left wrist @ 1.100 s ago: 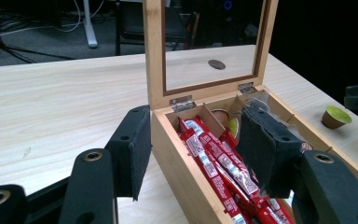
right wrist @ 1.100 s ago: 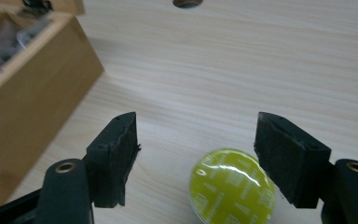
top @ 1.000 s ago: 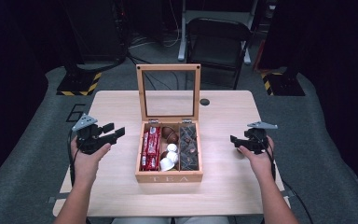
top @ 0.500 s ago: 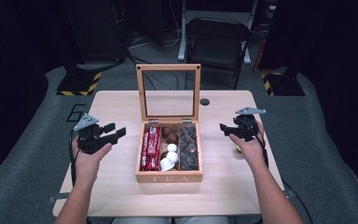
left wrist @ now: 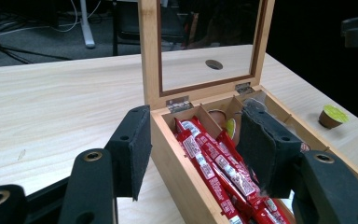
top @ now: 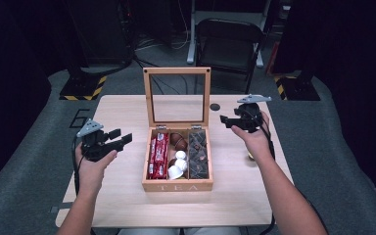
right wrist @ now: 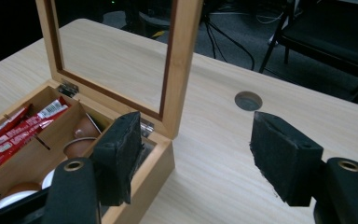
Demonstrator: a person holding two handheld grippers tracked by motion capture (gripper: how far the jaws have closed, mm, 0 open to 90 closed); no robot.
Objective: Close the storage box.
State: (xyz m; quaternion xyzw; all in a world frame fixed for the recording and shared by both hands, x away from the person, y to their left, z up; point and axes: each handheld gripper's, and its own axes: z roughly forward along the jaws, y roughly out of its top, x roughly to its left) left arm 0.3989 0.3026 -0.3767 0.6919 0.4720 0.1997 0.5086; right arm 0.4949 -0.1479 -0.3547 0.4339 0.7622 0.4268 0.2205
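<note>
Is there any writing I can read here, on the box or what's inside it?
"TEA" – on the front wall of the wooden box, seen from the high view.
"6" – a large mark on the grey floor left of the table, partly cut off by the table edge.
White print on the red packets in the box's left compartment – too small and blurred to read.

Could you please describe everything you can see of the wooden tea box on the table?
The tea box is light wood, lettered TEA on its front. Its glass-paned lid stands upright on two metal hinges. Inside are three compartments: red packets in the left, brown and white capsules in the middle, dark packets in the right. It rests on the table; nothing else touches it.
</note>
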